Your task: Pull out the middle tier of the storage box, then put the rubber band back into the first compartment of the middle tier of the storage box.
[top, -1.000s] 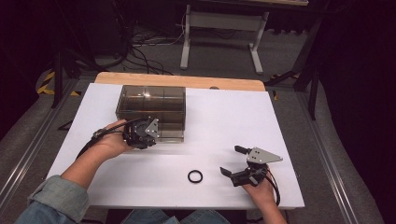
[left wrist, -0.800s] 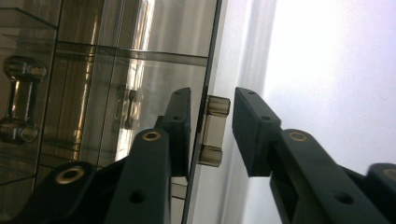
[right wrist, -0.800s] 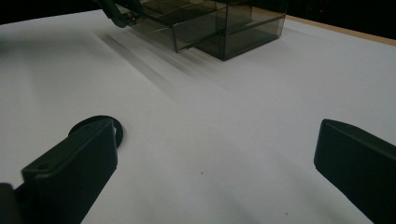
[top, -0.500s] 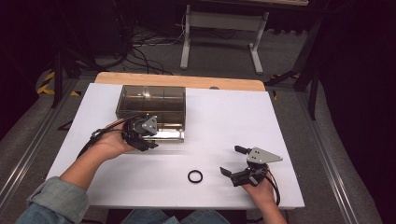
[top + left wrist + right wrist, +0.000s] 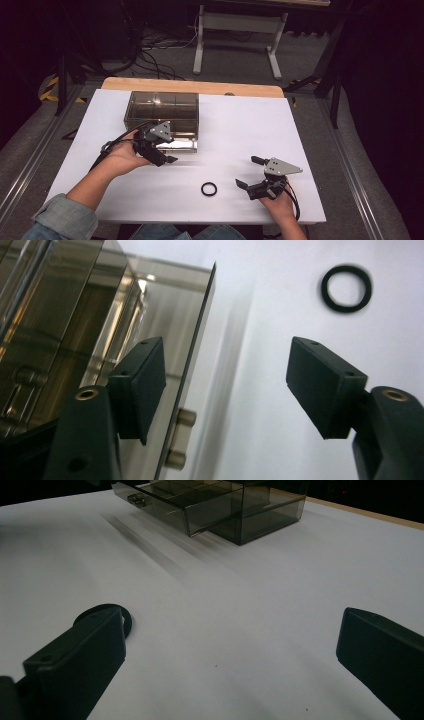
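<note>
My left gripper [image 5: 167,155] sits at the front of the smoky clear drawer box [image 5: 161,111], its jaws well apart and just been opening, with nothing pressed between the pads. In the left gripper view the drawer front [image 5: 192,355] stands edge-on just inside my left-hand jaw, and the small brass-coloured knob [image 5: 184,416] on it lies in the gap close to that pad; I cannot tell whether the pad touches the panel. The drawer [image 5: 181,144] is pulled out a little from the box toward me.

The black ring [image 5: 209,188] lies flat on the white tabletop [image 5: 240,130], ahead of my left gripper's jaws and off to the side of the far pad, well apart from it. It is nearer to my right gripper [image 5: 249,172], just beside the tip of that one's near jaw; in the right gripper view the ring [image 5: 87,615] peeps out from behind the left-hand jaw, resting on the table and not between the pads.

My right gripper is wide open and holds nothing, bare white table between its jaws, with the drawer box [image 5: 220,505] far ahead of it.

I can read no brand, label or writing on the box, the ring or either gripper.
</note>
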### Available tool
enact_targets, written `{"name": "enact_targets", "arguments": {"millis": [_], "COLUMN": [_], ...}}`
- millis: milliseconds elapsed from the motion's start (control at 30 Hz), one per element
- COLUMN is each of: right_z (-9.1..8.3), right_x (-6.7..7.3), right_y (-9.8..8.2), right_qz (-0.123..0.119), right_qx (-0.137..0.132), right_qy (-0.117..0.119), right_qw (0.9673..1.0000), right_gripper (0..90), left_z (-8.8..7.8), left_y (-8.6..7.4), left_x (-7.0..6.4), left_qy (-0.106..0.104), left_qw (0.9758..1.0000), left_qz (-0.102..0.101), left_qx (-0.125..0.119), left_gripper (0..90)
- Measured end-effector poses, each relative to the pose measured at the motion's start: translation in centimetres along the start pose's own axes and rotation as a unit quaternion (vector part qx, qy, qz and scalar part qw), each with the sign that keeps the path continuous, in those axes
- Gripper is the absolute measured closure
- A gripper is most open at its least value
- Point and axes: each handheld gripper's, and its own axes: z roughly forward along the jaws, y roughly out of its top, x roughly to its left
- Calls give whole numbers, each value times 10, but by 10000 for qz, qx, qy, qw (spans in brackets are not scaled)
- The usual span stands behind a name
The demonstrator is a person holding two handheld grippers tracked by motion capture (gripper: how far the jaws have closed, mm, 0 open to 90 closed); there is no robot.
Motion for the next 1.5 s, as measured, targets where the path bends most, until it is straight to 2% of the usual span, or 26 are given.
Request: {"name": "enact_targets", "arguments": {"millis": [167, 367, 533, 700, 867, 1067, 1333, 1500], "right_z": [0, 0, 0, 0, 0, 0, 0, 0], "right_x": [0, 0, 0, 0, 0, 0, 0, 0], "right_y": [0, 0, 0, 0, 0, 0, 0, 0], "right_qz": [-22, -3, -3, -1, -2, -2, -4, -5], "right_qx": [-6, 0, -2, -3, -5, -4, -4, -5], "right_qy": [1, 5, 8, 12, 15, 19, 20, 26], "right_qw": [10000, 10000, 10000, 10000, 10000, 10000, 10000, 10000], "right_gripper": [0, 0, 0, 0, 0, 0, 0, 0], "left_z": [1, 6, 10, 16, 21, 25, 34, 41], "left_y": [5, 11, 16, 20, 22, 24, 21, 21], "left_x": [-7, -16, -24, -31, -35, -41, -49, -52], "left_qy": [-109, -213, -316, -298, -427, -507, -487, -468], "left_qw": [9997, 9991, 9977, 9973, 9955, 9941, 9923, 9920], "left_qz": [-71, -86, -169, -224, -379, -469, -590, -685], "left_qx": [-221, -358, -578, -631, -752, -841, -969, -952], "left_gripper": [291, 274, 269, 250, 246, 248, 255, 265]}}
